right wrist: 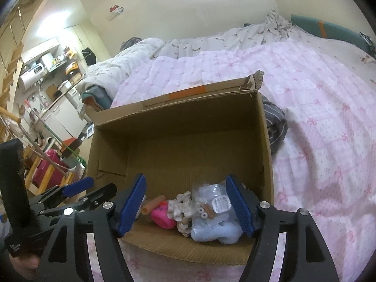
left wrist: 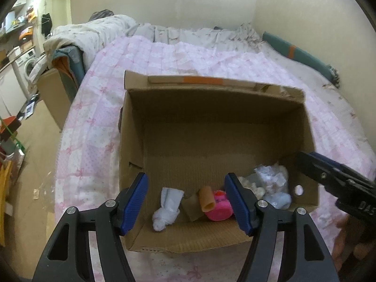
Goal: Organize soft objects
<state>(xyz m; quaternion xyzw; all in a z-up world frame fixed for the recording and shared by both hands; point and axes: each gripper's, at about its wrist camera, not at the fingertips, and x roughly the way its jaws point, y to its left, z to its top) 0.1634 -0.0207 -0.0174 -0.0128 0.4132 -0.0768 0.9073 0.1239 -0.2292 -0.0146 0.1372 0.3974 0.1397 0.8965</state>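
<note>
Soft objects in cardboard box, below both released tongs, left, right, nothing gripped

Both grippers hang over the near end of the cardboard box, angled downward. The left gripper has its blue-padded jaws spread apart with nothing pressed between them. The right gripper, beside it on the box's right, is likewise spread, gripping nothing.

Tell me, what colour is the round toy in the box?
Bright pink toy; the left wrist view shows it best.
</note>
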